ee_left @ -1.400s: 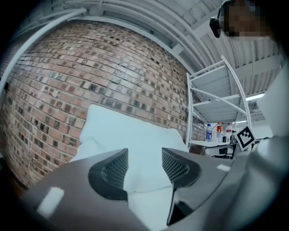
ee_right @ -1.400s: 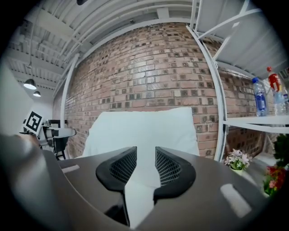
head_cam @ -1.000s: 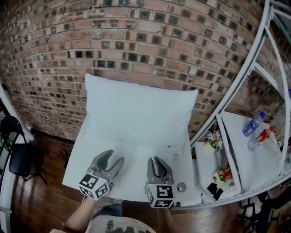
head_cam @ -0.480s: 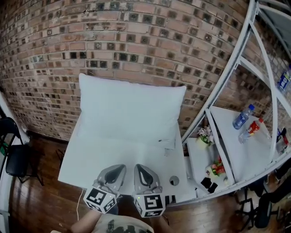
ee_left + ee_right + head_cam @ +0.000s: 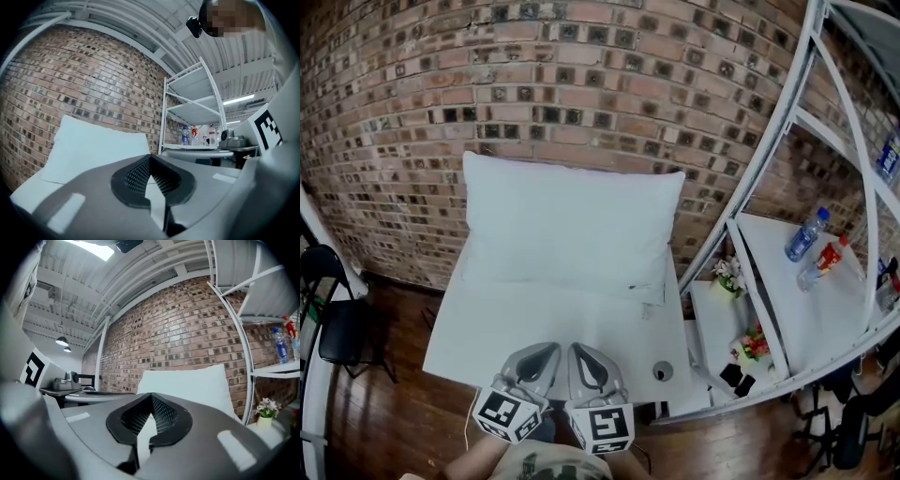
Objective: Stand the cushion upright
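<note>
The white cushion (image 5: pixel 567 225) stands upright on the white table (image 5: pixel 487 333), leaning back against the brick wall (image 5: pixel 581 84). The same cushion (image 5: pixel 89 147) shows ahead in the left gripper view, and the cushion (image 5: pixel 187 385) also shows ahead in the right gripper view. My left gripper (image 5: pixel 546 352) and right gripper (image 5: pixel 577 351) sit side by side at the table's near edge, well short of the cushion. Both are shut with nothing between the jaws.
A white metal shelf frame (image 5: pixel 769 178) rises at the right, with bottles (image 5: pixel 806 236) on its shelf. A small flower pot (image 5: pixel 727 279) and a round metal piece (image 5: pixel 662 372) sit near the table's right end. A black chair (image 5: pixel 337 323) stands at the left.
Both grippers have drawn back from the cushion toward the table's near edge and come together. Their jaws, apart a second ago, have shut. The cushion stays upright.
</note>
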`<action>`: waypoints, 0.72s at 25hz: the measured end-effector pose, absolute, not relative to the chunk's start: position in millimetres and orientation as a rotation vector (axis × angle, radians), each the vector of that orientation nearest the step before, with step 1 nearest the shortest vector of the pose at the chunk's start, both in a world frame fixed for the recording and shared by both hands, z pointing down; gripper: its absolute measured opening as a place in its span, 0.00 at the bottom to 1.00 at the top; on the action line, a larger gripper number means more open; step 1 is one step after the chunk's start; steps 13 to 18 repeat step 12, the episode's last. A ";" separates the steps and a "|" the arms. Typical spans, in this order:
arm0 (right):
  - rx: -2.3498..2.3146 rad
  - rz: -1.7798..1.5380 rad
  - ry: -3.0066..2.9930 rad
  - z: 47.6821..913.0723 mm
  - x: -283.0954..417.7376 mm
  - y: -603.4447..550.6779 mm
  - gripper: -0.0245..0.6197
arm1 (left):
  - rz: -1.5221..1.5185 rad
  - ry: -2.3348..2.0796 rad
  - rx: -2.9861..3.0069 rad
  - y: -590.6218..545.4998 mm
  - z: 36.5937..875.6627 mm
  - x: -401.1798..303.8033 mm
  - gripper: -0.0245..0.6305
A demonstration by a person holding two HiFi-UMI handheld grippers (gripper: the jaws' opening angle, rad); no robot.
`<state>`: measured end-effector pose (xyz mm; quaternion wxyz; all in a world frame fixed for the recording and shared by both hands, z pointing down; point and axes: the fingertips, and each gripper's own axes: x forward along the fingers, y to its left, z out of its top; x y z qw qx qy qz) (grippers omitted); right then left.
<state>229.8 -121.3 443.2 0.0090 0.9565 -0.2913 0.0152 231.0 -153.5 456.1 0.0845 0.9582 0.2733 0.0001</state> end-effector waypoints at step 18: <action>3.001 0.014 -0.930 440.5 230.1 -118.6 0.04 | 0.041 0.804 2.881 -153.5 458.9 232.7 0.04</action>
